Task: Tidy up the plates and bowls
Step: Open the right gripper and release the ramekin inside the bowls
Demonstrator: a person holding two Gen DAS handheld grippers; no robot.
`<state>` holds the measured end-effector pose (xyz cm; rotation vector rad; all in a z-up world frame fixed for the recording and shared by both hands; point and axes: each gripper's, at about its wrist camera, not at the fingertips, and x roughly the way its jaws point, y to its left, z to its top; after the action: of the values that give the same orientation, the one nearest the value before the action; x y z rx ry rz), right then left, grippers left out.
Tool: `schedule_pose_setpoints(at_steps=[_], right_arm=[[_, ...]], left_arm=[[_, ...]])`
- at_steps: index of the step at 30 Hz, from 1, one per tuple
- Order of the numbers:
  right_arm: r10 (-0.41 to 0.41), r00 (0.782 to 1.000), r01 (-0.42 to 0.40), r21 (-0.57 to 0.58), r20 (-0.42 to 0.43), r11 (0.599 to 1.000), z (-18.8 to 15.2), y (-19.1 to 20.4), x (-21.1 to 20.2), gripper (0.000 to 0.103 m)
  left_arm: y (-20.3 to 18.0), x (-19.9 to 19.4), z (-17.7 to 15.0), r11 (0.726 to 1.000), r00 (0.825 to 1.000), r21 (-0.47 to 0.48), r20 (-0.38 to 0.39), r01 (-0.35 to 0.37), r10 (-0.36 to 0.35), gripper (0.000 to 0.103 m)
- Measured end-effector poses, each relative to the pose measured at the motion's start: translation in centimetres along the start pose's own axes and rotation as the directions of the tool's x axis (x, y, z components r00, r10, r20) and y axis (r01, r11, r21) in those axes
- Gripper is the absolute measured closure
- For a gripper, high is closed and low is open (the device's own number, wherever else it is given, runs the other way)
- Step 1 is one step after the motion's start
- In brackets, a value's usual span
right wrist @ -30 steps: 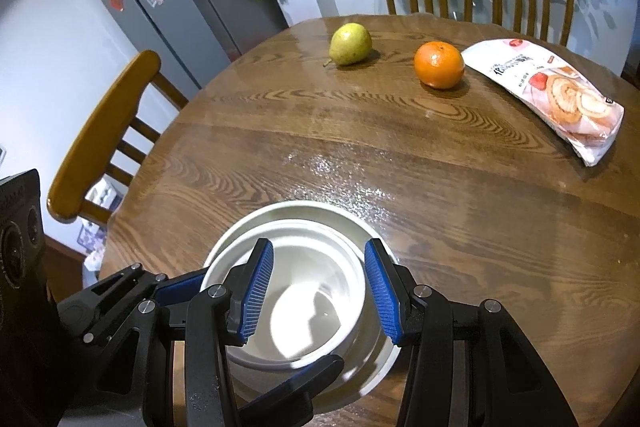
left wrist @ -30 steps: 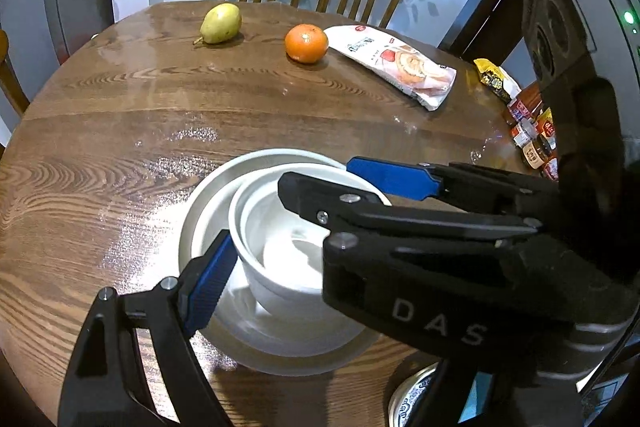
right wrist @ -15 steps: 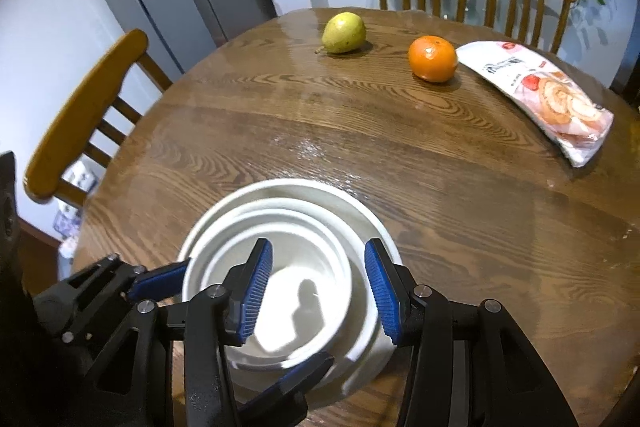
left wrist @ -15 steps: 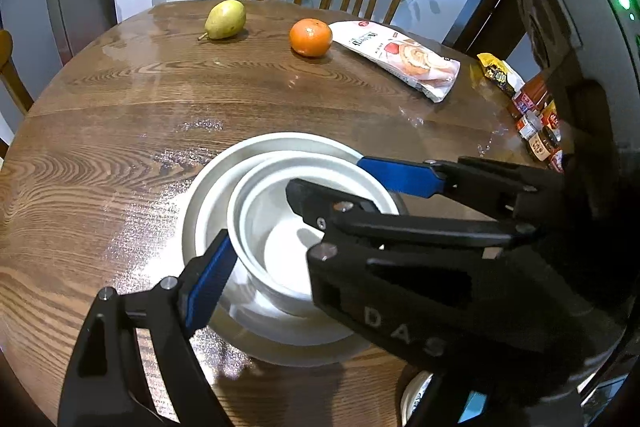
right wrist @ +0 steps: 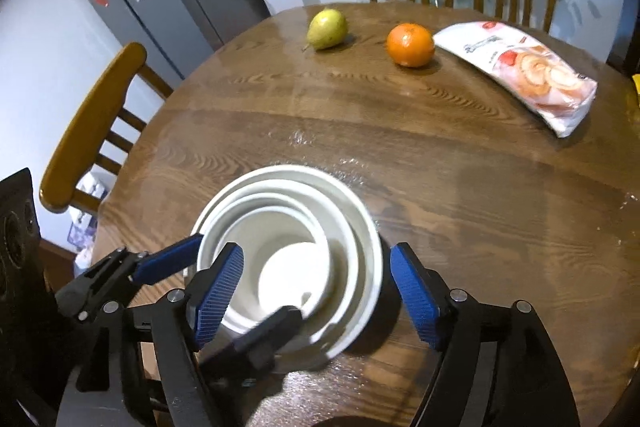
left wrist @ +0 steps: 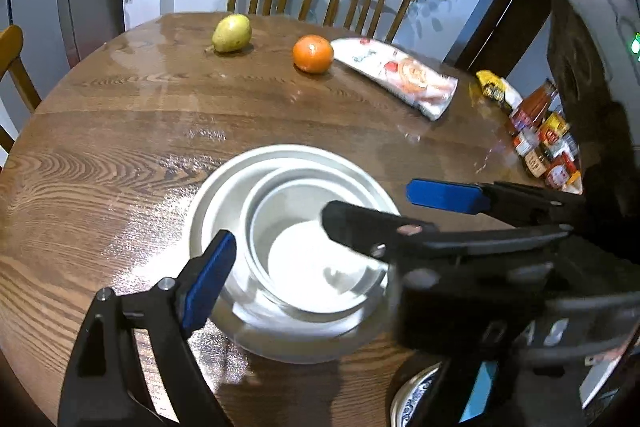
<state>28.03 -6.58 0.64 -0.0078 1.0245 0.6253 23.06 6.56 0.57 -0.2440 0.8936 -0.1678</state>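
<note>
A stack of nested white bowls (left wrist: 288, 157) stands on the round wooden table (left wrist: 120, 147); the innermost bowl (right wrist: 288, 267) is empty. My left gripper (left wrist: 326, 237) straddles the stack, one blue pad outside the left rim and the other beyond the right rim. Its jaws are opening and touch nothing. My right gripper (right wrist: 316, 299) hangs over the stack's near right side with its jaws opening. Its left pad (right wrist: 218, 299) is above the inner bowl and its right pad (right wrist: 412, 299) is outside the outer rim (right wrist: 360, 215), neither pressing. Its black body (left wrist: 460, 247) crosses the left wrist view.
A pear (right wrist: 326, 29), an orange (right wrist: 410, 45) and a snack bag (right wrist: 528, 71) lie at the table's far side. Jars (left wrist: 544, 143) crowd the right edge. A blue-patterned plate (left wrist: 416, 399) lies near the front edge. Wooden chairs (right wrist: 92, 131) ring the table.
The right gripper's pads have spread far apart, and the right one now stands clear of the bowls' rim. The left jaws have widened a little. The bowls stay put.
</note>
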Motion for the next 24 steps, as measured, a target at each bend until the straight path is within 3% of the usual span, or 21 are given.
schedule_pose_setpoints(at_steps=[3,8,17,24], right_arm=[[0.026,0.999,-0.026,0.014,0.028,1.0,0.0,-0.4,-1.1,0.025],[0.052,0.996,-0.056,0.05,0.073,0.997,0.2,-1.4,-2.4,0.018],[0.183,0.983,-0.184,0.194,0.025,0.964,0.4,-4.1,-0.6,0.018],[0.194,0.981,-0.184,0.217,-0.025,0.959,0.2,-4.1,1.1,0.018]], left_arm=[[0.1,-0.8,0.0,1.0,1.0,-0.009,0.026,-0.01,0.011,0.011],[1.1,-1.8,-0.1,0.997,0.998,-0.069,0.06,-0.022,0.027,0.01],[4.2,-1.5,-0.5,0.971,0.998,-0.238,0.052,-0.024,0.038,0.004],[6.0,-1.5,-1.1,0.961,0.997,-0.273,0.042,-0.053,0.067,0.004]])
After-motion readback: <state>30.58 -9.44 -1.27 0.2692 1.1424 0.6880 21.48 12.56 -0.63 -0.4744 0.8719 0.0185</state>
